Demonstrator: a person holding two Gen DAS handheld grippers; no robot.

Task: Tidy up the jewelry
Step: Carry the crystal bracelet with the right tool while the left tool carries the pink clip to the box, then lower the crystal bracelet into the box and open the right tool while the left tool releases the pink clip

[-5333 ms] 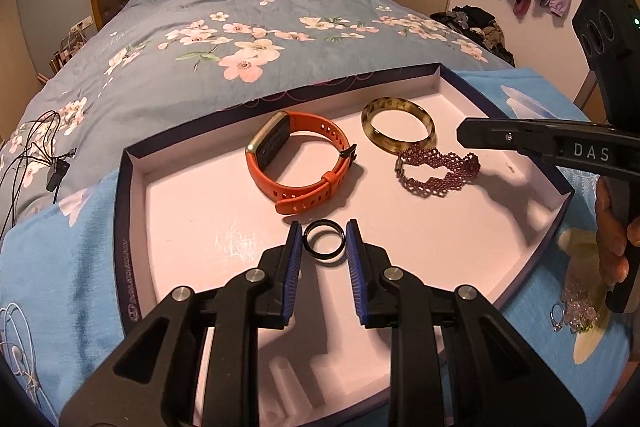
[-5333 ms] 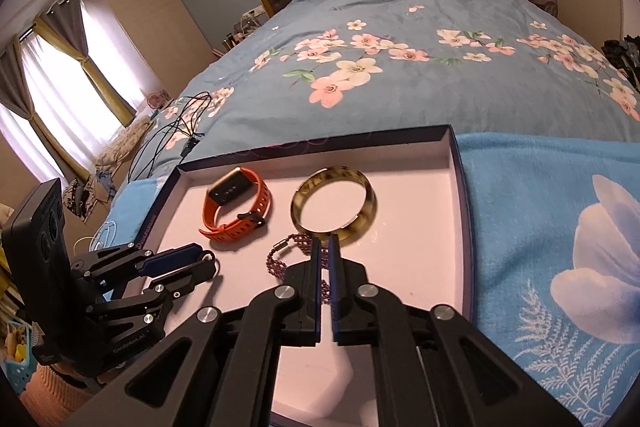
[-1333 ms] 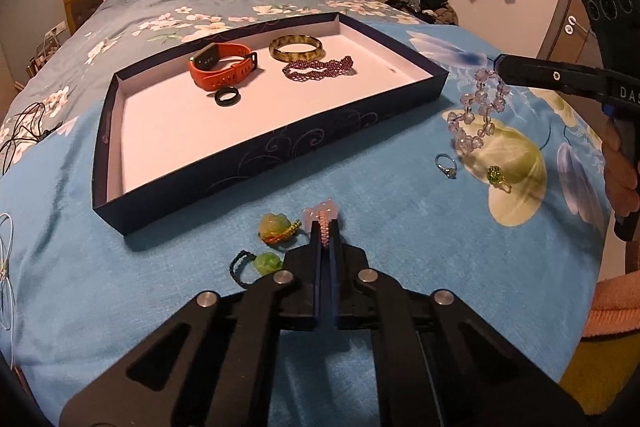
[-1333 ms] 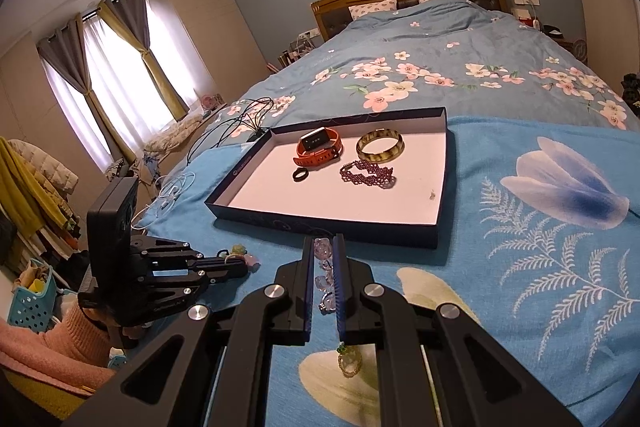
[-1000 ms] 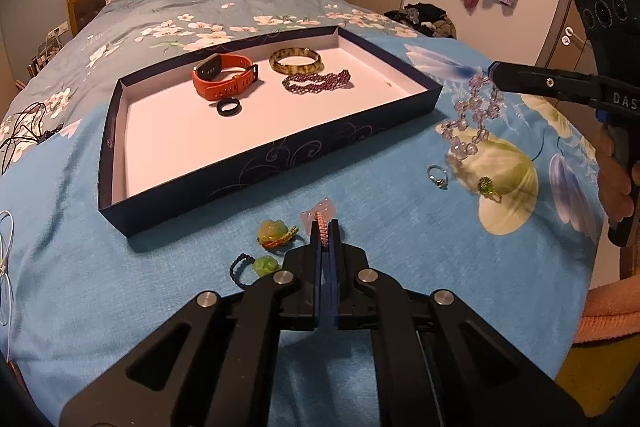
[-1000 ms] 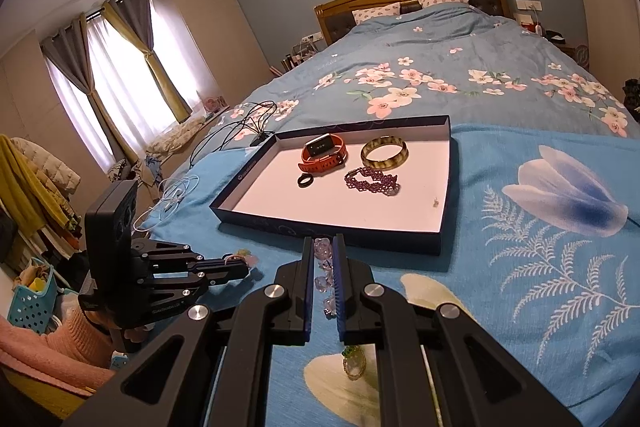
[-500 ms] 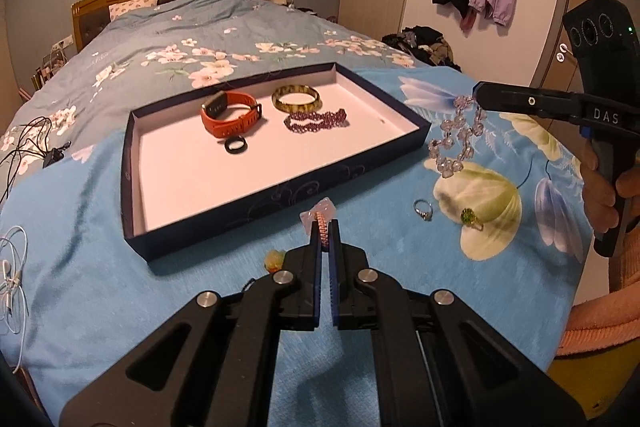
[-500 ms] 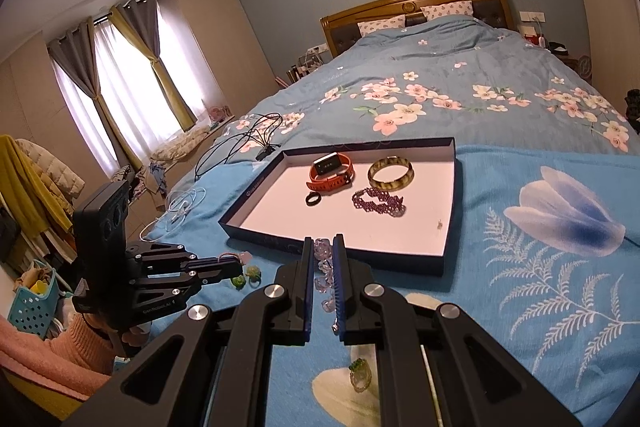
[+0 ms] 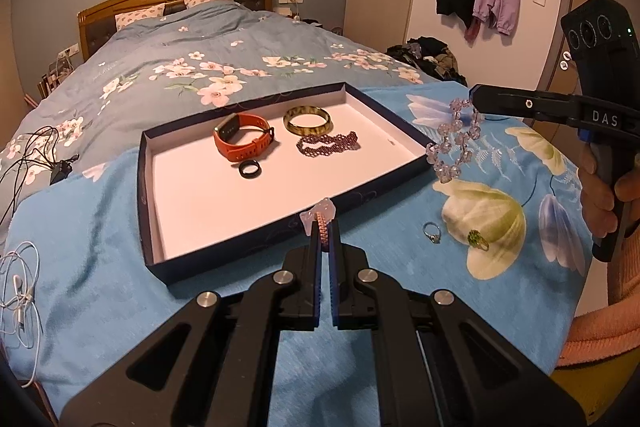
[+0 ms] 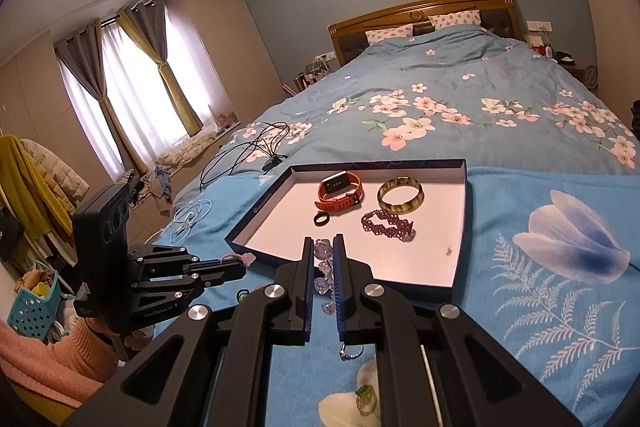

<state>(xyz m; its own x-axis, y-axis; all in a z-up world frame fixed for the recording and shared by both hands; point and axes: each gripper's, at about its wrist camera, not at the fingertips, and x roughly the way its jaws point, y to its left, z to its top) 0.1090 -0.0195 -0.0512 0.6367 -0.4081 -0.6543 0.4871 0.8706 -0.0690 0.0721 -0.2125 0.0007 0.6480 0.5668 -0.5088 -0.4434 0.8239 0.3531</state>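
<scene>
Left wrist view: left gripper (image 9: 325, 227) clamped on pink braided bracelet (image 9: 322, 223), soft, light | right gripper (image 9: 476, 103) pinching dangling crystal bead bracelet (image 9: 454, 143), floppy, probably fragile, held by one bead | tray (image 9: 148, 195) beyond, on bed.

Left wrist view: looks forward and down along the left gripper (image 9: 325, 231) from the bed's near left.
Right wrist view: same, along the right gripper (image 10: 322, 247), from the near right.
Shared: the tray (image 9: 146, 187) (image 10: 460, 227), each other's gripper.
</scene>
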